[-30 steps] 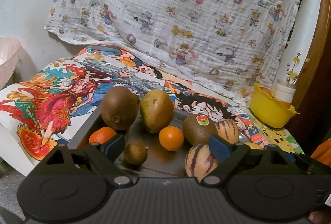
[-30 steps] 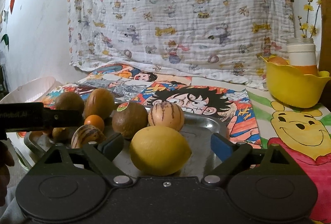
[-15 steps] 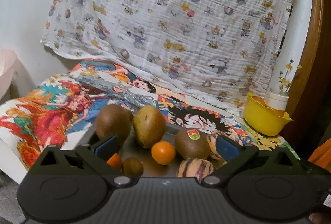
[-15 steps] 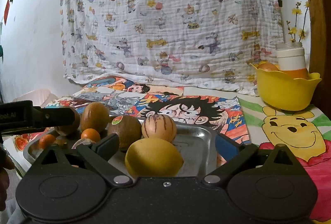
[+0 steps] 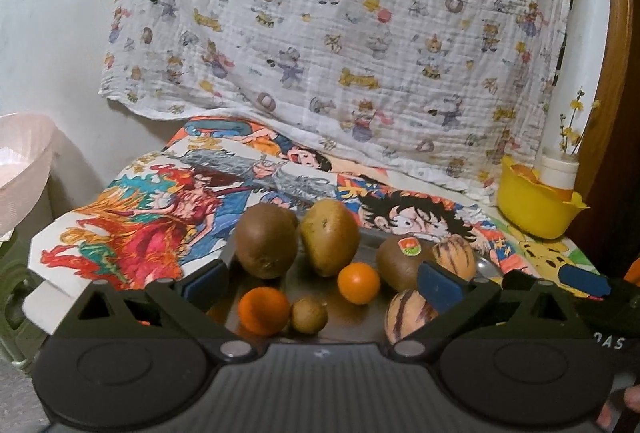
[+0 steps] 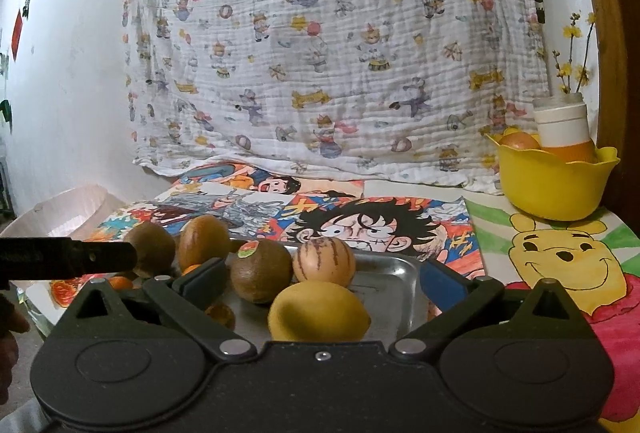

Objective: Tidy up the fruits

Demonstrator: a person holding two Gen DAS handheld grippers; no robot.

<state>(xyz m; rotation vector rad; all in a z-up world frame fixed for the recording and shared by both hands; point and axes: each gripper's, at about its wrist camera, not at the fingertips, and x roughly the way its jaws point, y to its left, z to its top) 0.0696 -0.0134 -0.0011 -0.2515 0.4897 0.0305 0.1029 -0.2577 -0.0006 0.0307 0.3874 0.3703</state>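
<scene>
Both grippers' jaws have just been opening and now stand wide, pressing nothing. A yellow lemon [image 6: 318, 311] lies between the right gripper [image 6: 320, 279] pads, on the metal tray [image 6: 394, 273]. Ahead of the left gripper [image 5: 320, 279] sit two small oranges [image 5: 264, 311], kiwis [image 5: 266, 245] and striped fruits [image 5: 408, 315], perhaps melons. Far right stands a yellow bowl [image 6: 554, 181].

Table [image 6: 420, 189] w/ cartoon posters [image 6: 384, 229], steel tray [image 6: 396, 273], yellow bowl [image 6: 552, 185].
</scene>
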